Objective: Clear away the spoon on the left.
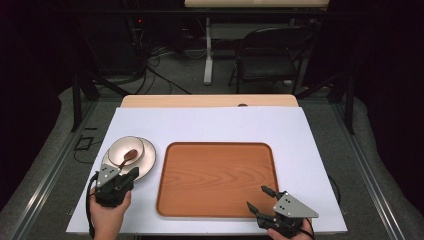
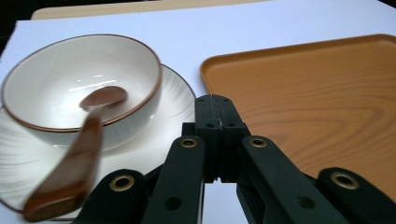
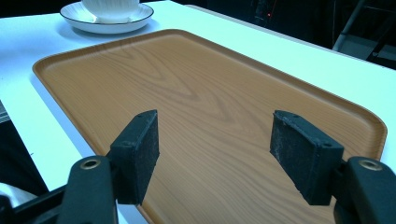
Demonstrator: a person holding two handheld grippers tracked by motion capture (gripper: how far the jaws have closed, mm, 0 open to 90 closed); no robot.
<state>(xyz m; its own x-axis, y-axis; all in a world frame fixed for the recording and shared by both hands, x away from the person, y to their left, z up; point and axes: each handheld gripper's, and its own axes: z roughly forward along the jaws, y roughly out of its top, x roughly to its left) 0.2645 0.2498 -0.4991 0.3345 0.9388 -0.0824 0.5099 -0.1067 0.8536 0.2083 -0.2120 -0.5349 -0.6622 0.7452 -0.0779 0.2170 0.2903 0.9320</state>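
A white-covered table [image 1: 210,125] in a dark room: at lower left the left gripper [image 2: 215,103] has its jaws pressed together on nothing, just right of the wooden spoon [image 1: 127,157], whose handle runs down-left from a bowl [image 1: 126,150] on a plate [image 1: 148,159]. To lift the spoon it should reopen and straddle the handle crosswise. Past the tray [image 1: 215,180], the right gripper [image 3: 215,154] waits lower right, jaws apart.

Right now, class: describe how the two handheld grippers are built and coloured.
Both are black. The left gripper and right gripper each carry a grey three-cornered plate with dark holes. Brass-coloured rivets mark the linkages. The right gripper's pads are matte black blocks. A black cable trails from the left one.
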